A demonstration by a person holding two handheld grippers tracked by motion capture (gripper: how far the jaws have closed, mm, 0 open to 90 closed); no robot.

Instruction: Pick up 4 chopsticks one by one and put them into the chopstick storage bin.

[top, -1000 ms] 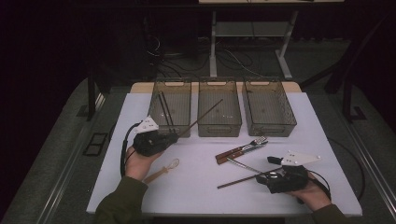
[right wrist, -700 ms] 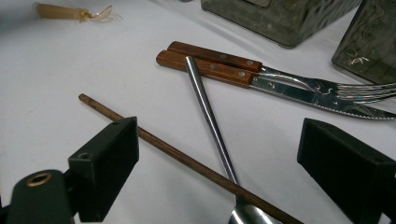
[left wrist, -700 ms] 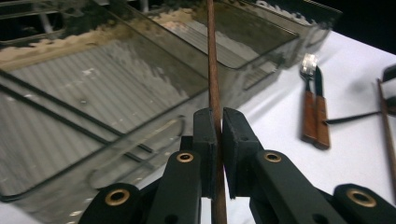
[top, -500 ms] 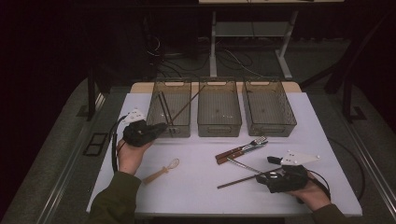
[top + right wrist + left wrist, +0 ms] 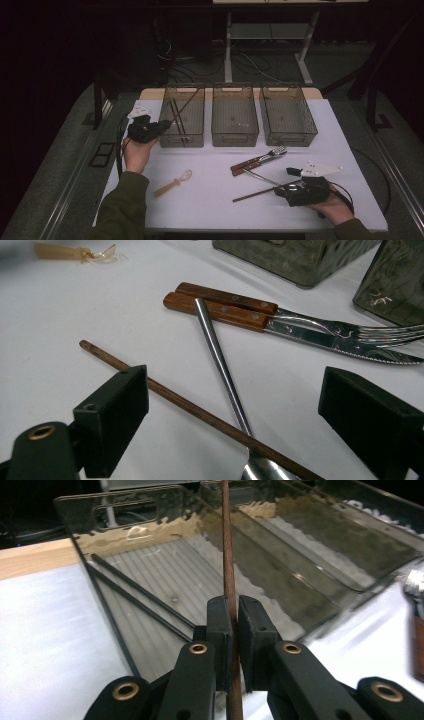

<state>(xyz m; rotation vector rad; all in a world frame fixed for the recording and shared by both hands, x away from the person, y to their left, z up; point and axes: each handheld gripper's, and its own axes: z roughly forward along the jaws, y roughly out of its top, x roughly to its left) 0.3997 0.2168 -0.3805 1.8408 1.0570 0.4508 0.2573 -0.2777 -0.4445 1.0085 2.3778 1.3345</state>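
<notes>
The left claw (image 5: pixel 234 630) is clamped narrow on a thin brown wooden chopstick (image 5: pixel 228 555), pinched between the two black pads partway along its length. From the pads the stick runs straight ahead and upward in the left gripper view, its long axis in line with the claw's own axis, and its far end reaches out over the leftmost translucent smoky plastic bin (image 5: pixel 165 615). In the high view the left claw (image 5: pixel 161 125) sits just beside that bin's near left corner, with the stick slanting up and across the bin's open top. Below and ahead of the pads, two slender dark chopsticks (image 5: pixel 145 605) lie flat on the ribbed floor of the bin, lengthwise. As I judge it, the coming move turns on this: the held stick lies crosswise above the bin, so it needs turning to lie along the bin before release.

The right claw (image 5: pixel 235 415) stands wide apart, holding nothing, low over the white counter (image 5: pixel 60 330). Between its pads and running away to the upper left lies a second brown wooden chopstick (image 5: pixel 165 392), crossed by a long steel spoon (image 5: pixel 220 365). Beyond them rest a wooden-handled fork and knife (image 5: pixel 225 307), side by side. The right hand is the nearer one to this stick.
</notes>
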